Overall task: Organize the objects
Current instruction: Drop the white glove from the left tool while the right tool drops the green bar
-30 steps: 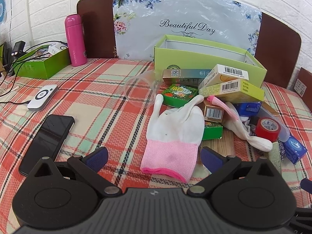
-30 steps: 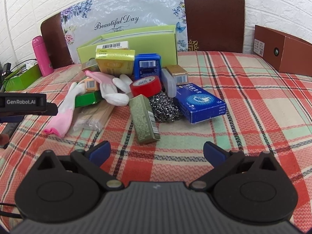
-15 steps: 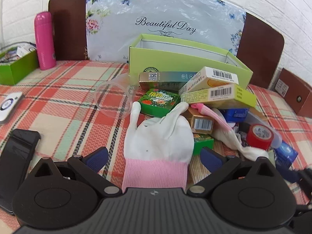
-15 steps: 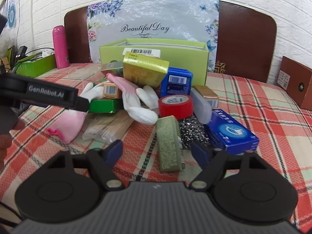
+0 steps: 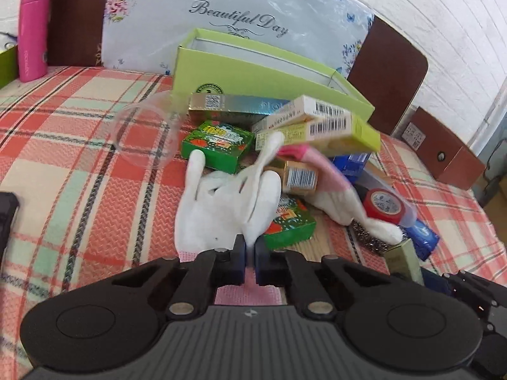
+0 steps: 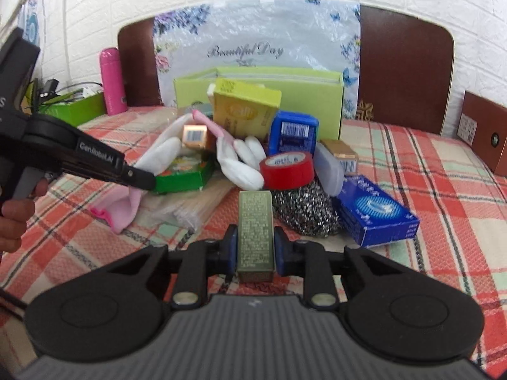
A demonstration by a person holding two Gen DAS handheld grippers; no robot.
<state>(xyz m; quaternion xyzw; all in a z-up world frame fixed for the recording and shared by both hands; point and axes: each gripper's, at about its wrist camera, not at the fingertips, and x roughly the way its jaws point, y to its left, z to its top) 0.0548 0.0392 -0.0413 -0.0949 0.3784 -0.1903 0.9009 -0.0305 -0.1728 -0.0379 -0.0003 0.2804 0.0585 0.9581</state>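
A white glove with a pink cuff (image 5: pixel 218 209) lies on the plaid cloth in front of a heap of small boxes. My left gripper (image 5: pixel 250 253) is shut on it near the cuff, and the fabric bunches up between the pads. In the right wrist view the same left gripper (image 6: pixel 139 179) pinches the glove (image 6: pixel 126 205) at the left. A narrow olive-green box (image 6: pixel 255 231) lies lengthwise between the fingers of my right gripper (image 6: pixel 255 250). Its jaws are closing, with both pads against the box's sides.
An open lime-green box (image 5: pixel 269 72) stands behind the heap. A clear plastic cup (image 5: pixel 145 133) lies on its side to the left. A red tape roll (image 6: pixel 286 171), a steel scourer (image 6: pixel 304 209) and a blue box (image 6: pixel 374 212) sit close to the olive box. A pink bottle (image 5: pixel 31 31) stands far left.
The left jaws went from wide open to shut on the glove, after moving in over its cuff. The right jaws narrowed around the olive box, which now sits between the pads.
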